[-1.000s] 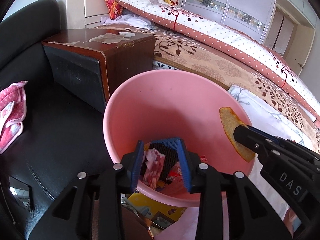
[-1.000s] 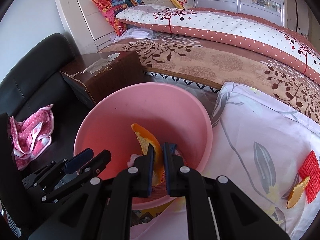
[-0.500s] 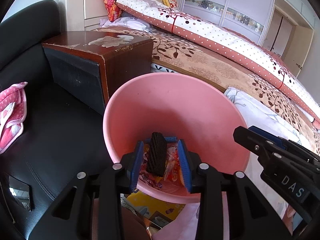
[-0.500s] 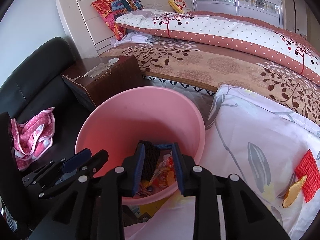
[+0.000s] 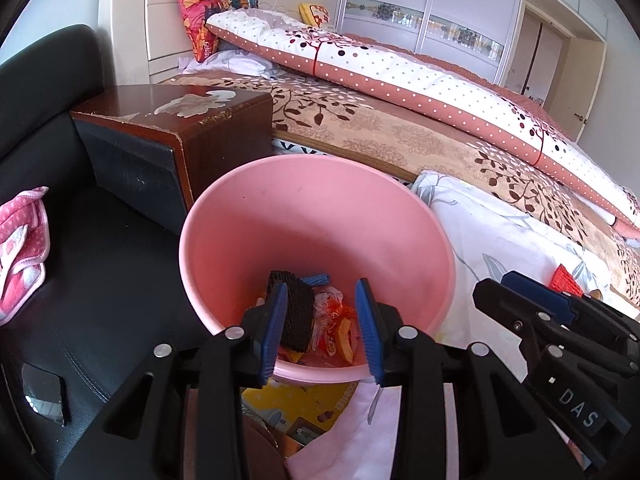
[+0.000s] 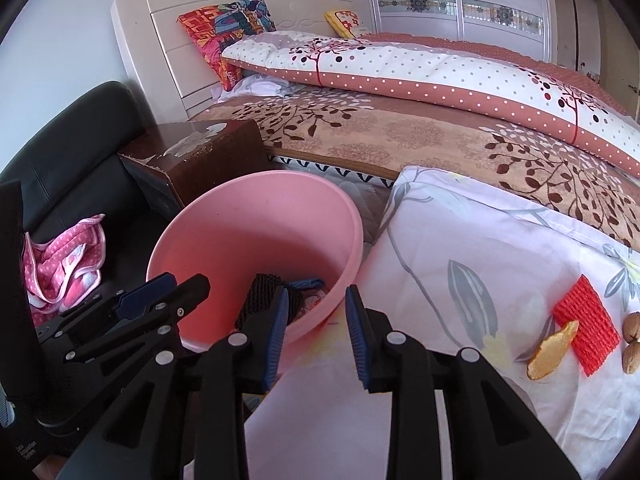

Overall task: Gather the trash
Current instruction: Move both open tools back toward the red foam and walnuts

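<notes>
Right hand-held gripper (image 6: pixel 316 332) empty, jaws apart; orange peel (image 6: pixel 552 350) well right.

1. The pink bin (image 6: pixel 256 232) stands open-mouthed; only trash lies at its bottom.
2. A wooden nightstand (image 6: pixel 200 160) crowds the bin's far rim.
3. The floral sheet (image 6: pixel 460 280) lies bare up to the red mesh (image 6: pixel 582 324) near its right edge.

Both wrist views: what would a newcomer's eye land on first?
The pink bin, dead centre beside the bed, with wrappers and a black foam block at its bottom. Next, the red mesh piece and orange peel on the white floral sheet, far right. Both grippers are empty.
</notes>
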The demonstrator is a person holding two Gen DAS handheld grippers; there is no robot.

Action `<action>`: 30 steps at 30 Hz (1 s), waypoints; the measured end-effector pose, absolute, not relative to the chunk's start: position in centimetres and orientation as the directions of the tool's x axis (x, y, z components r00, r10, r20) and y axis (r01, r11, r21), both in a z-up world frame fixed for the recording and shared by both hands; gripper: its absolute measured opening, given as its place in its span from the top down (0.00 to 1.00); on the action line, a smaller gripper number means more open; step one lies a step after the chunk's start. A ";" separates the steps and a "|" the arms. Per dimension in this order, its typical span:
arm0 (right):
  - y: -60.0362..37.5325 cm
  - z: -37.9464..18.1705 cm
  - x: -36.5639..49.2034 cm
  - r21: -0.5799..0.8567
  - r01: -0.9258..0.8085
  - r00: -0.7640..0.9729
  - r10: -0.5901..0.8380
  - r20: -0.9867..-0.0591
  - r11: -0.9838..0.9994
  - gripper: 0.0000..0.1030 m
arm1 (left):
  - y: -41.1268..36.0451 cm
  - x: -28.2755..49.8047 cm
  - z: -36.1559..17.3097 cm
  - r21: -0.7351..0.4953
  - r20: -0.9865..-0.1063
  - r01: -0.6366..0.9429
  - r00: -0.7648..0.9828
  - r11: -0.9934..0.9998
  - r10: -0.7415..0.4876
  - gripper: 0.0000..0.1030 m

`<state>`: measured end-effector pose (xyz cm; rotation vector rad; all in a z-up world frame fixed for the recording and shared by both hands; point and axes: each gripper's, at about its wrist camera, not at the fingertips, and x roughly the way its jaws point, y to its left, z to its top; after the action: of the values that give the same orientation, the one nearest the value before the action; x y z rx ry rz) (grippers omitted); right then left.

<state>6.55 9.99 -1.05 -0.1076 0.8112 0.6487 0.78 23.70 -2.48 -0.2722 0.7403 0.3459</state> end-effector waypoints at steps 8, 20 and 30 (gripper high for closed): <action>5.7 -1.4 5.2 0.124 -0.536 0.541 0.452 -0.709 0.835 0.72 | 20.8 0.9 -2.2 -0.107 -0.693 -0.341 0.699 0.934 0.176 0.66; -3.1 -2.1 6.2 0.139 -0.385 0.607 0.364 -0.707 0.912 0.72 | 15.2 2.0 -2.4 -0.093 -0.693 -0.190 0.717 0.977 0.073 0.66; -11.1 -2.7 8.3 0.166 -0.227 0.634 0.275 -0.723 0.960 0.72 | 8.7 4.4 -2.8 -0.108 -0.717 0.014 0.692 0.994 -0.088 0.66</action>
<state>8.28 -11.06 -2.66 0.0609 0.8362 0.2871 4.35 8.72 -2.82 -0.0970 0.8052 -0.0569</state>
